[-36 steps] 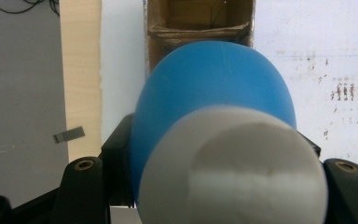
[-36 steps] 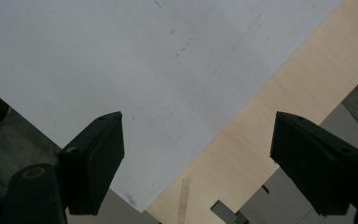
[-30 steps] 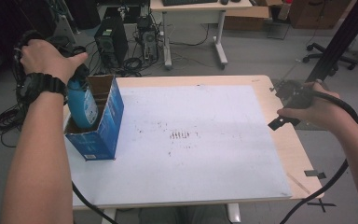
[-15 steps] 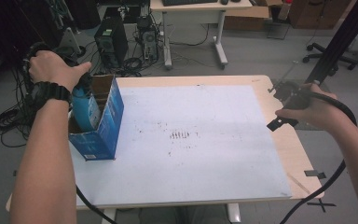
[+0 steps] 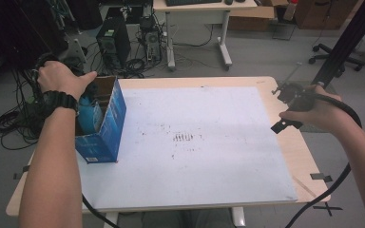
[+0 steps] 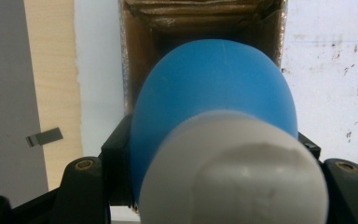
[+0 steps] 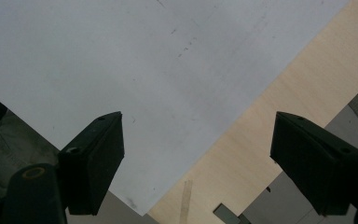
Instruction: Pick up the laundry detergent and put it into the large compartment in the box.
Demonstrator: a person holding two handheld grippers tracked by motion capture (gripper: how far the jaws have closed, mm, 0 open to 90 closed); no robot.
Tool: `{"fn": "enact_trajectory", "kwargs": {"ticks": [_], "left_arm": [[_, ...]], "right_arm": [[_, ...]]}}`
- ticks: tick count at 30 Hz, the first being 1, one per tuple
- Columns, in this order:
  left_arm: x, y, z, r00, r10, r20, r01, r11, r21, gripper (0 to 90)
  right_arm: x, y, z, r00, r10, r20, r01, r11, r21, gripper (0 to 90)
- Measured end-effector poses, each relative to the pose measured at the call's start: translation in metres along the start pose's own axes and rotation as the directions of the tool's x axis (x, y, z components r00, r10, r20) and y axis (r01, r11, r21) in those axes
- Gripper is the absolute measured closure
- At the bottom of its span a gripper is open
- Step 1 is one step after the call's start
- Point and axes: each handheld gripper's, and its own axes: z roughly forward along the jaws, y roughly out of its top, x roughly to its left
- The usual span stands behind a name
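Your left hand (image 5: 62,78) is up over the open blue box (image 5: 102,128) at the table's left edge, and your left gripper (image 6: 214,186) has its jaws clamped on either side of a blue bottle (image 6: 214,107) with a white cap (image 6: 235,172). From the left gripper view, the bottle points straight down into the box's brown cardboard mouth, and the black jaws press against its sides just behind the cap. In the high view the bottle (image 5: 88,114) stands inside the box, partly below the rim, under your hand. Whether it touches the bottom, I can't tell.

The box sits on the white mat (image 5: 195,142) that covers most of the wooden table (image 5: 294,147), right at the mat's left border.

Over on the far side, your right hand (image 5: 313,111) holds the right gripper (image 7: 196,163) above the table's right edge, well apart from the box. Its jaws are spread wide with nothing between them, and beneath them you see the mat's corner and bare wood.

A few dark scuff marks (image 5: 185,137) sit in the mat's middle.
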Motion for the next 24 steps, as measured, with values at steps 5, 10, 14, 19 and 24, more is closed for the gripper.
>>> {"fn": "enact_trajectory", "kwargs": {"ticks": [5,10,14,19,24], "left_arm": [[0.001,0.000,0.006,1.0000,-0.004,0.005,0.004,1.0000,0.006,37.5],[0.000,0.000,0.016,1.0000,-0.003,0.004,0.003,0.9998,0.018,37.5],[0.000,0.000,0.022,1.0000,-0.002,0.007,0.001,0.9997,0.024,37.5],[0.000,-0.001,0.031,0.9999,-0.004,0.012,0.004,0.9996,0.027,37.5],[0.001,-0.002,0.038,0.9999,-0.007,0.012,0.007,0.9994,0.035,37.5]], "right_arm": [[0.000,0.000,0.000,1.0000,-0.001,0.001,0.001,1.000,0.003,17.3],[0.000,-0.001,0.001,1.0000,0.005,0.000,-0.005,1.000,0.002,17.3],[0.000,-0.001,0.001,1.0000,0.000,-0.001,0.000,1.000,0.002,17.3],[0.001,0.000,0.001,1.0000,0.000,0.000,0.000,1.000,0.002,17.3],[0.002,0.000,0.000,1.0000,0.001,0.003,-0.001,1.000,0.004,17.3]]}}
